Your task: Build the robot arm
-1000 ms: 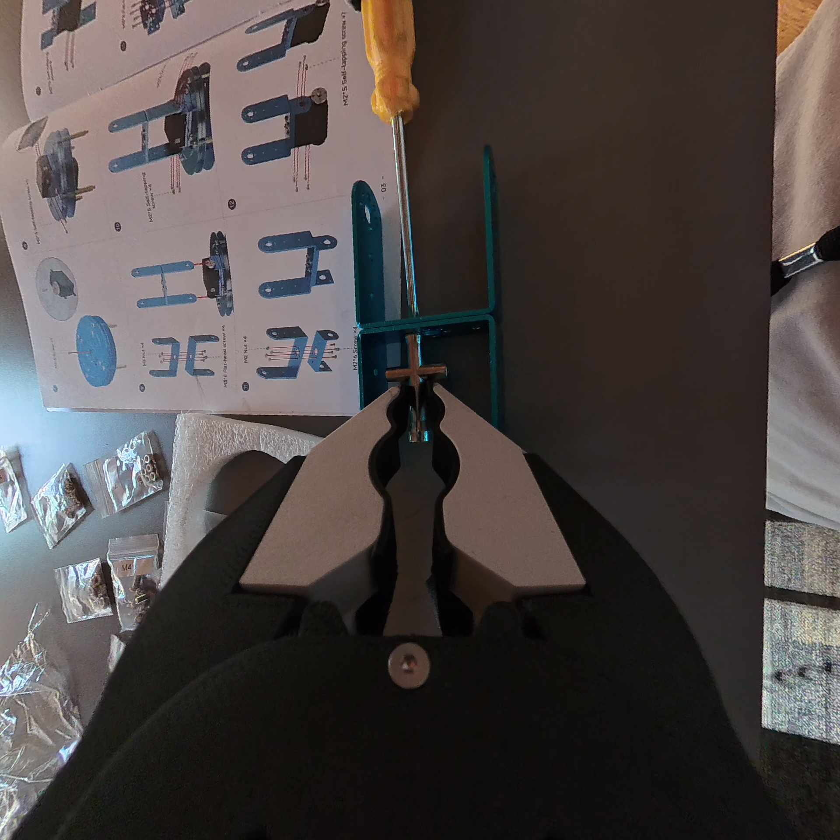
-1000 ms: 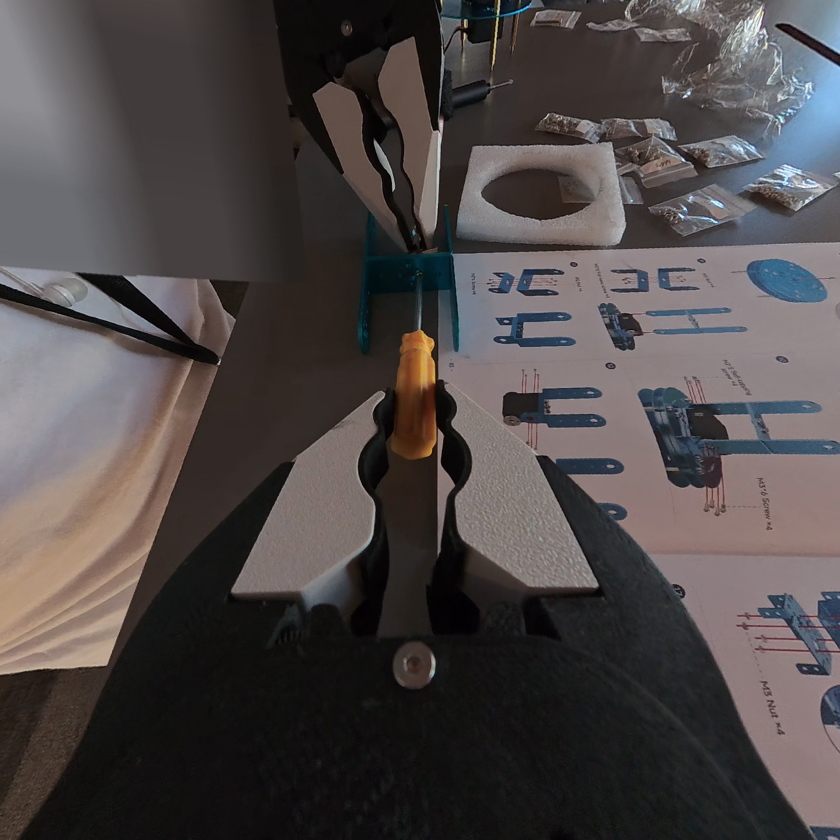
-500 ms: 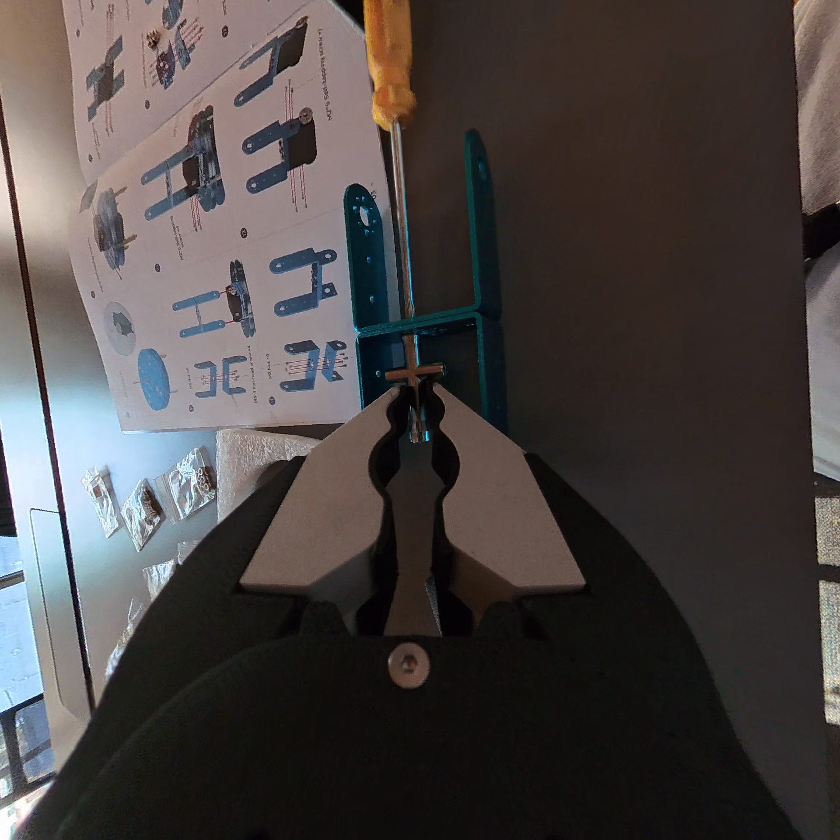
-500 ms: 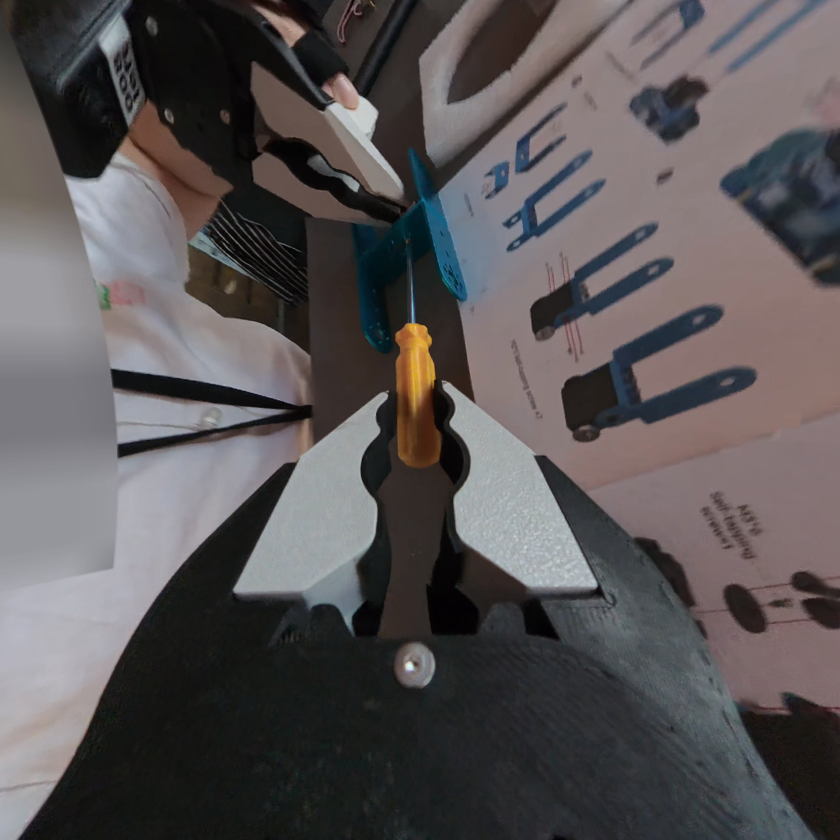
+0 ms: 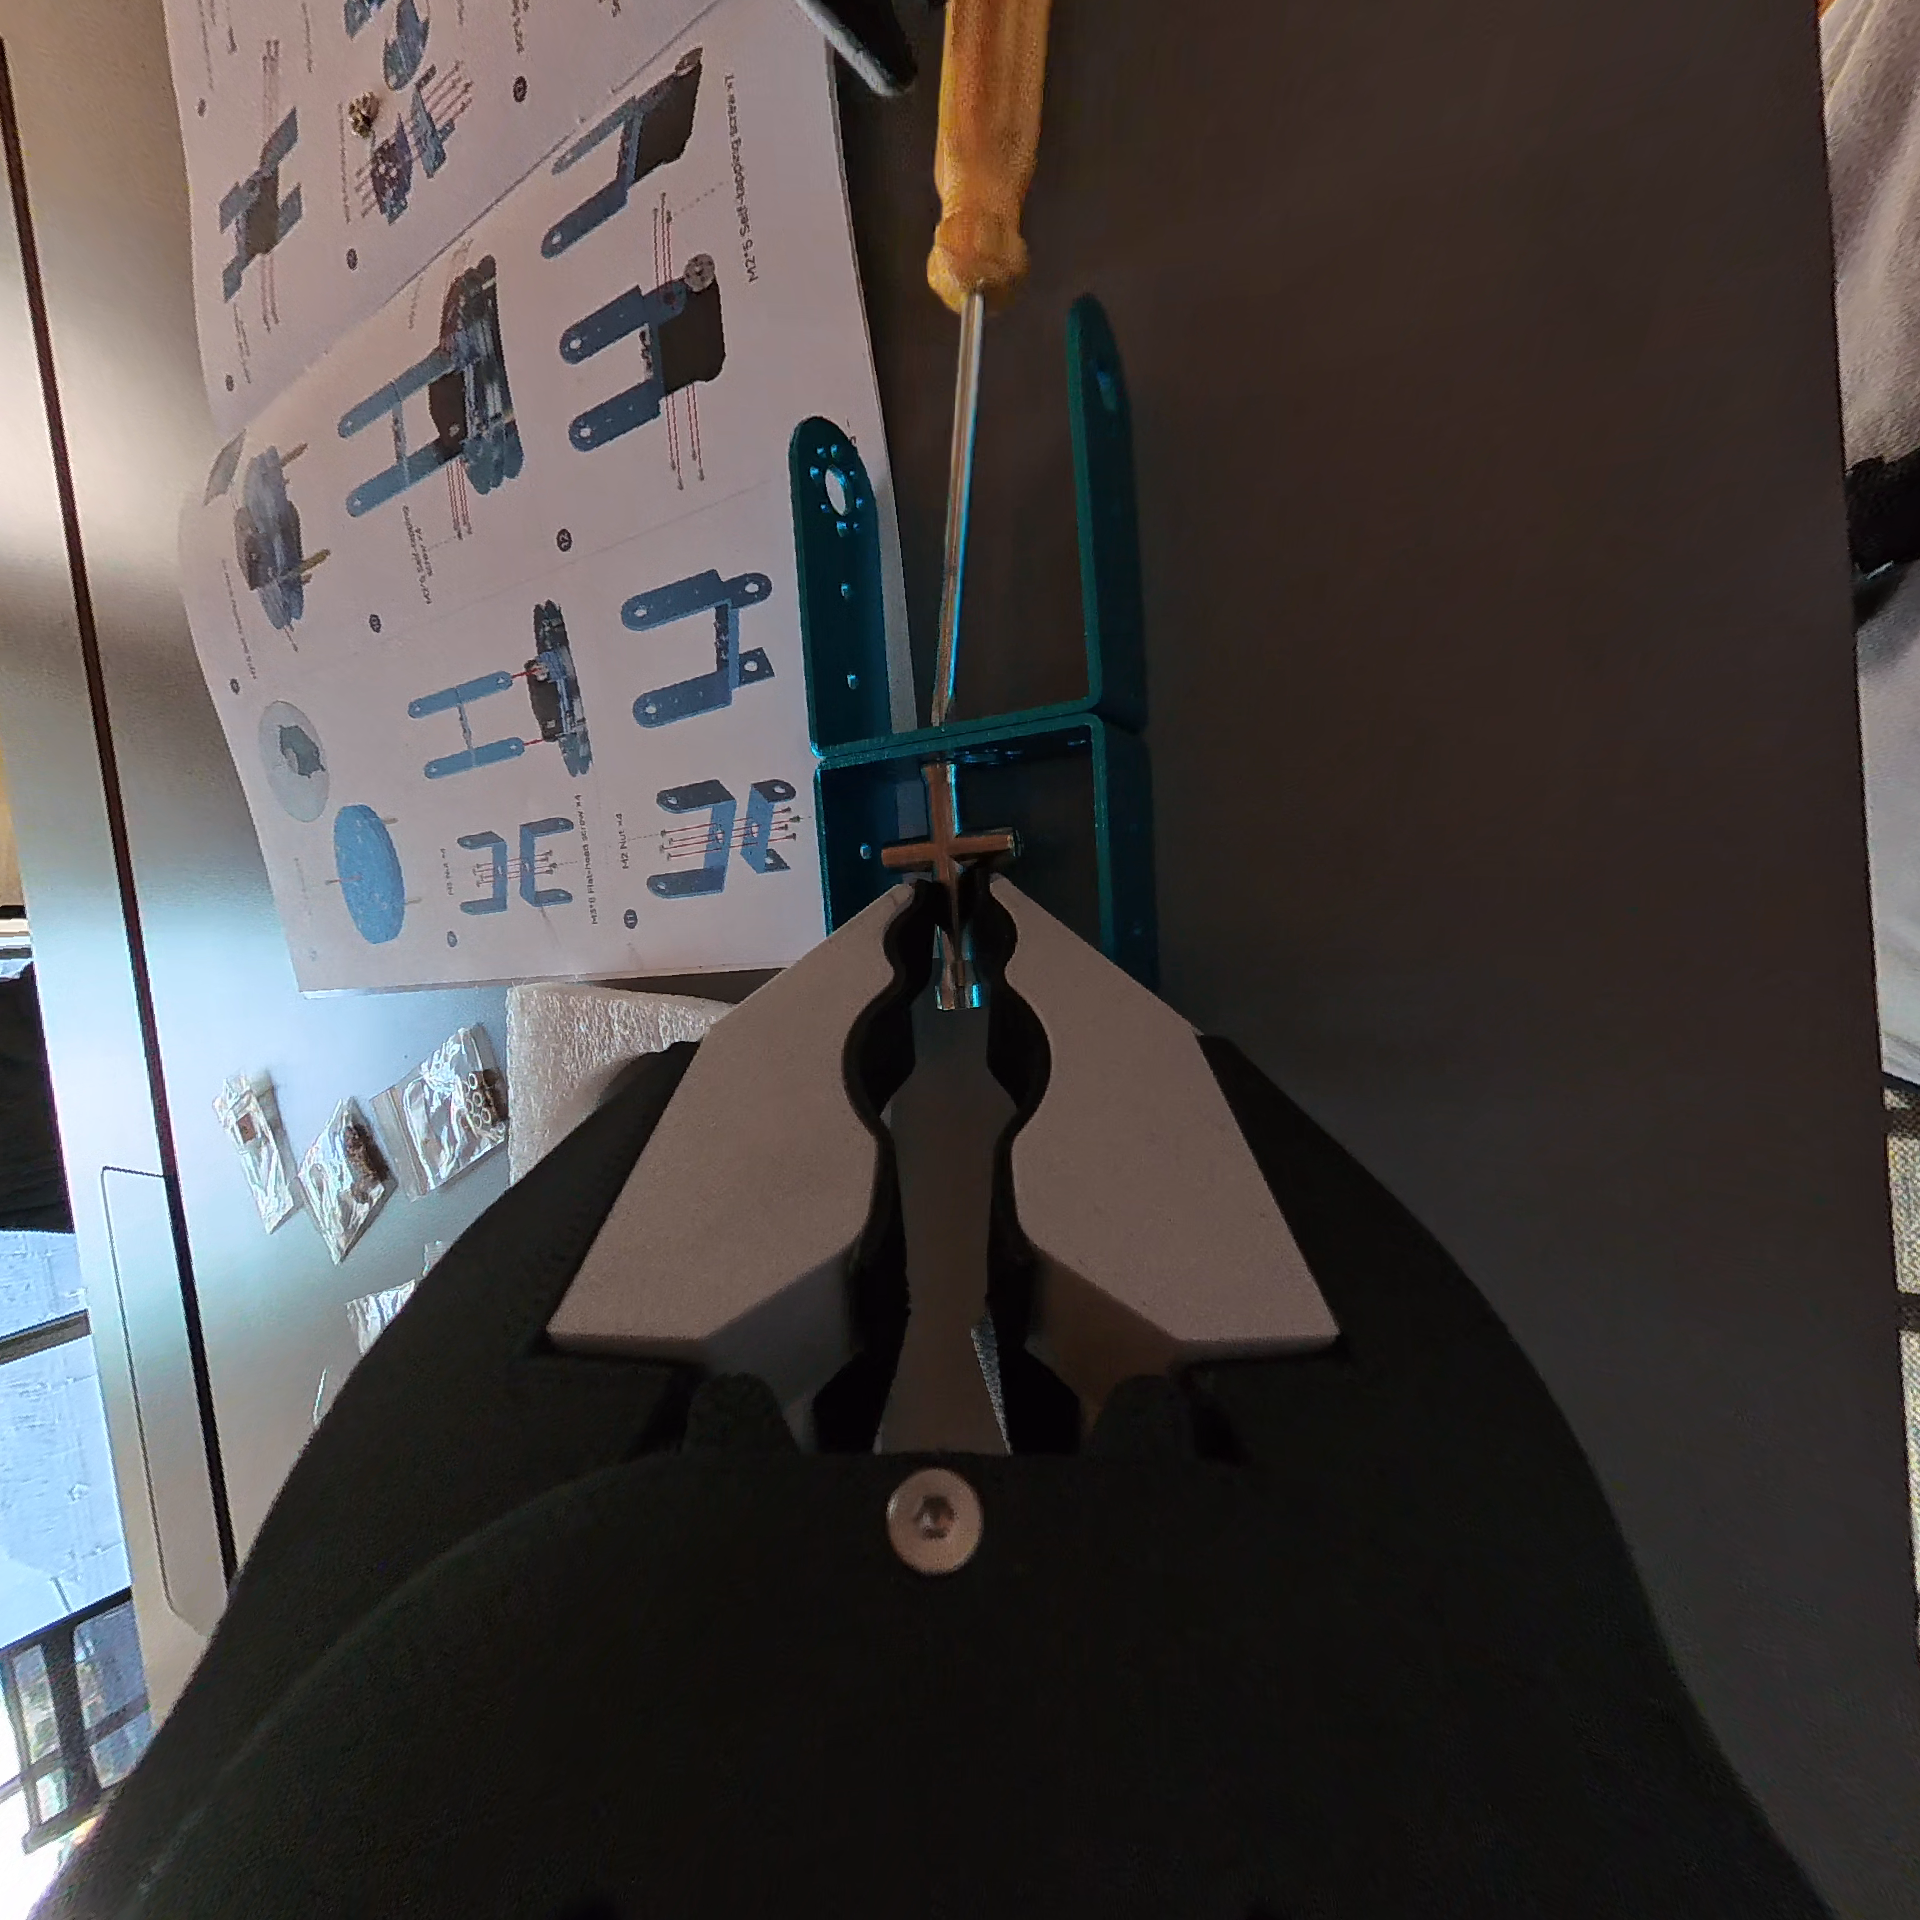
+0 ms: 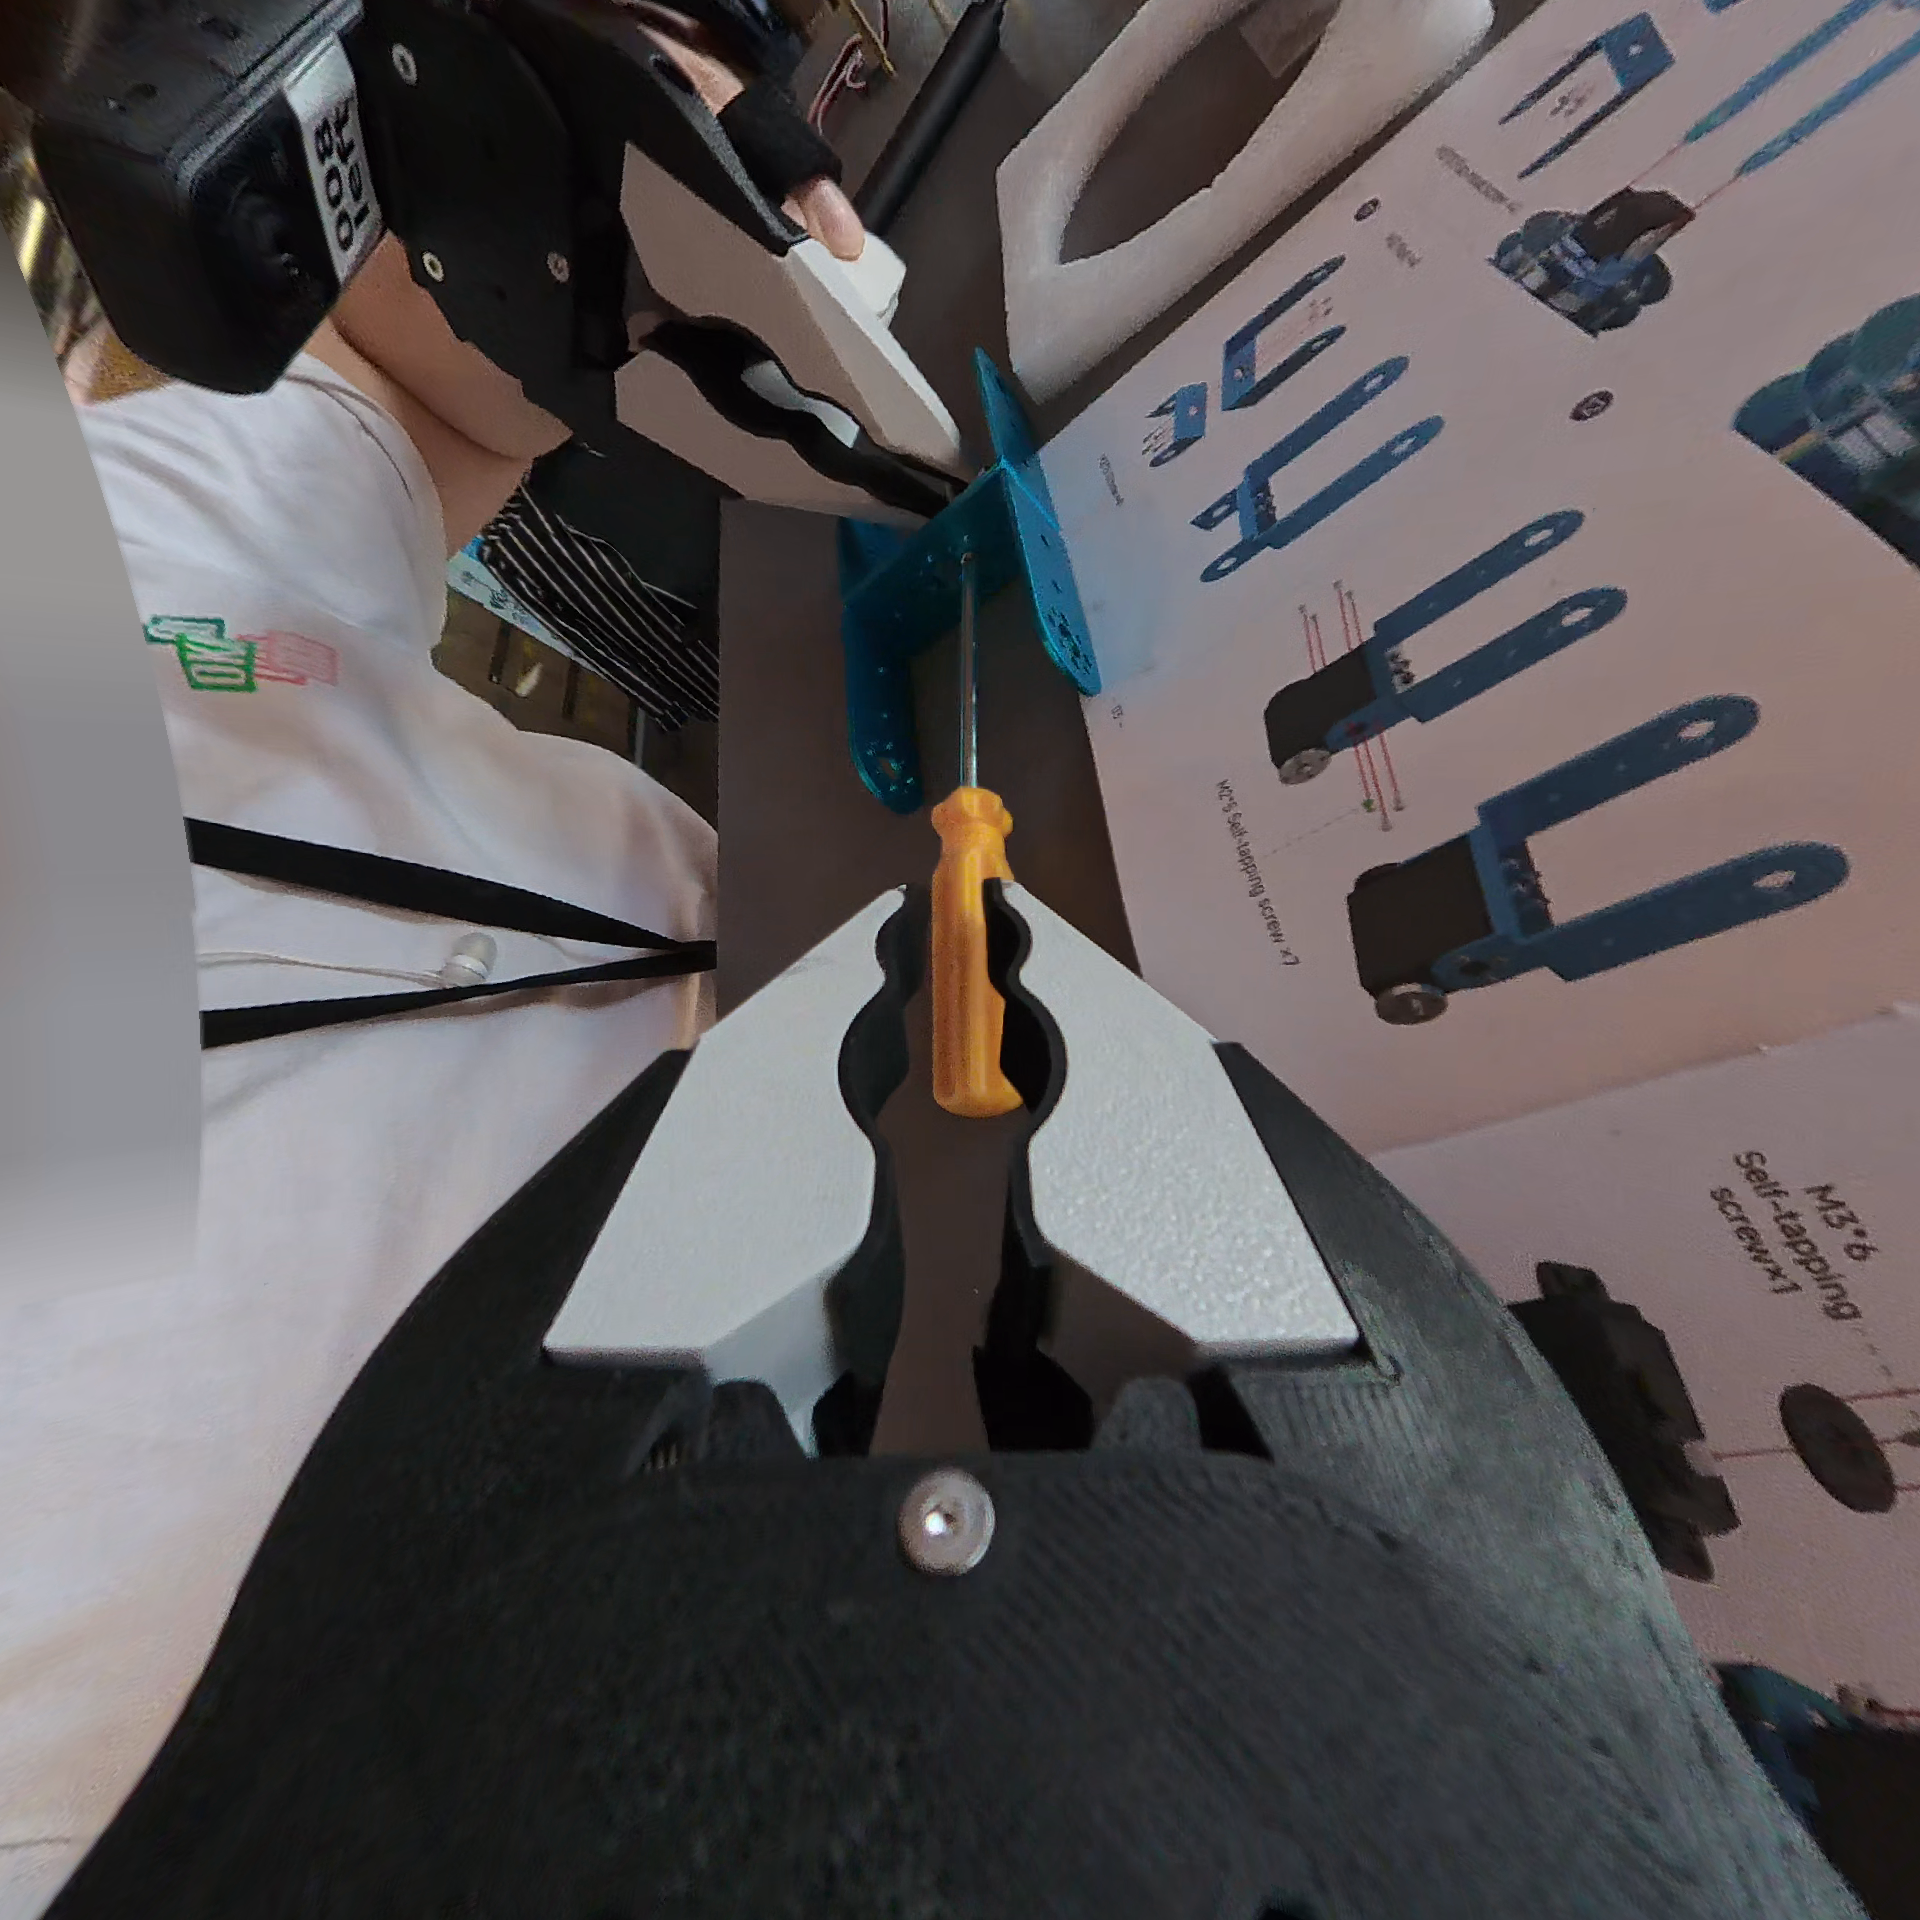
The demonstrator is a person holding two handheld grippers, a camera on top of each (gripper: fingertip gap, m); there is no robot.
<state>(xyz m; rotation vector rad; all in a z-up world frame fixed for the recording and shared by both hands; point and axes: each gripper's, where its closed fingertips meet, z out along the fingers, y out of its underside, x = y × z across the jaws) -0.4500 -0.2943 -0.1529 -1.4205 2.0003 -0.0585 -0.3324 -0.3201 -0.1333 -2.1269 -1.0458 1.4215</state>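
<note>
Left gripper (image 5: 948, 904) clamped on a small silver cross wrench (image 5: 948, 847) set against the teal metal bracket (image 5: 982, 743), right gripper (image 6: 961, 925) clamped on the orange screwdriver (image 6: 971, 945), blade tip on the bracket's crosspiece, beside the instruction sheet (image 5: 499, 520) on the dark table (image 5: 1455, 520).

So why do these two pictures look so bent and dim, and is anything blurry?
Left wrist view: wide-angle lens bows the table edge; dim table, bright instruction sheet; cross-shaped metal tool sharp. Right wrist view: orange screwdriver crisp, sheet's far drawings soft, grey patch at left added afterwards.
</note>
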